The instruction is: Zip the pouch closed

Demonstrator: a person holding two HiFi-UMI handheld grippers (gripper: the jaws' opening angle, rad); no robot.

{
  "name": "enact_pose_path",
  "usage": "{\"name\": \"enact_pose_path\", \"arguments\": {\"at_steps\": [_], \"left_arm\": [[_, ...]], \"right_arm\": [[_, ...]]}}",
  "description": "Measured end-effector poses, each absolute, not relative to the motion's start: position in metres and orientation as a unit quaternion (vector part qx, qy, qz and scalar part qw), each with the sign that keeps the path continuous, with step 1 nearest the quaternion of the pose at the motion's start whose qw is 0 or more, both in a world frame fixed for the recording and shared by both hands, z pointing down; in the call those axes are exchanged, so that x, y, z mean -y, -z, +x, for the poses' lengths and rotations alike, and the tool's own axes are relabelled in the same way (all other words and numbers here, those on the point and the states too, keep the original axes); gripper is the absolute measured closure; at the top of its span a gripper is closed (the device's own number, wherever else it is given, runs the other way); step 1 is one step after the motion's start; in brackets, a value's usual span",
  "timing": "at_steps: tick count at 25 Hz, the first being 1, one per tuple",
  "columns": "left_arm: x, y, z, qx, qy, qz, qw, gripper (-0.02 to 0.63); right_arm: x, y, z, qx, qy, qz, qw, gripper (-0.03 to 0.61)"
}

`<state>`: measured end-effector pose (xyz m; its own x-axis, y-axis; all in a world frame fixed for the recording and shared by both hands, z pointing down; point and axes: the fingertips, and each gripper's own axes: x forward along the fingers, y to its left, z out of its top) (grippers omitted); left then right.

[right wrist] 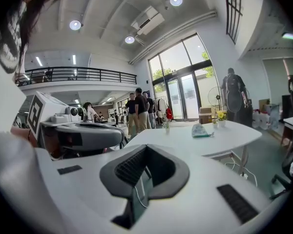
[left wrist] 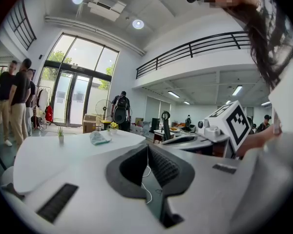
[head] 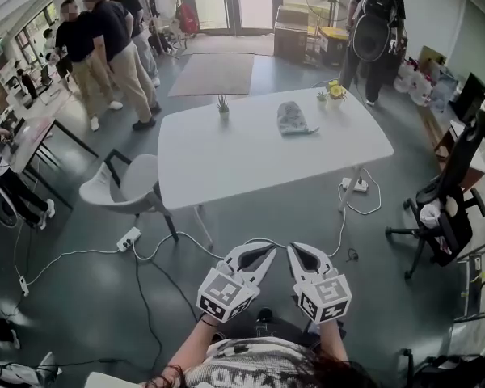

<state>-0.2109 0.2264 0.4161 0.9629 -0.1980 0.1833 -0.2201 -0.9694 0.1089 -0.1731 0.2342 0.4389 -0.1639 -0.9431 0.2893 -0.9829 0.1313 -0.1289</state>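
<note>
The pouch (head: 293, 120) is seen on the desk's (head: 250, 156) far side, well apart from the left hand-held gripper (head: 257, 259) and right hand-held gripper (head: 305, 259), both closed on nothing, so its slider could be missed if jaws are opened late.

Pouch (head: 293, 120): small, pale grey-green, soft fabric, rumpled. Lies flat on white table (head: 226, 164), far right part of top, well apart from near edge. Thin strap or tail trails off its right end. Yellow flower pot (head: 335, 92) near, farther right. Zip state too small to tell.
</note>
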Motion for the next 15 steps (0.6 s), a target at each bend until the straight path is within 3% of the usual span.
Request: {"name": "enact_pose_path", "arguments": {"at_steps": [15], "left_arm": [[-0.191,-0.423,-0.148,0.100,-0.106,0.988,0.054,0.600]], "right_arm": [[-0.204,-0.453,-0.105,0.746,-0.164,0.644,0.047,0.580]]}}
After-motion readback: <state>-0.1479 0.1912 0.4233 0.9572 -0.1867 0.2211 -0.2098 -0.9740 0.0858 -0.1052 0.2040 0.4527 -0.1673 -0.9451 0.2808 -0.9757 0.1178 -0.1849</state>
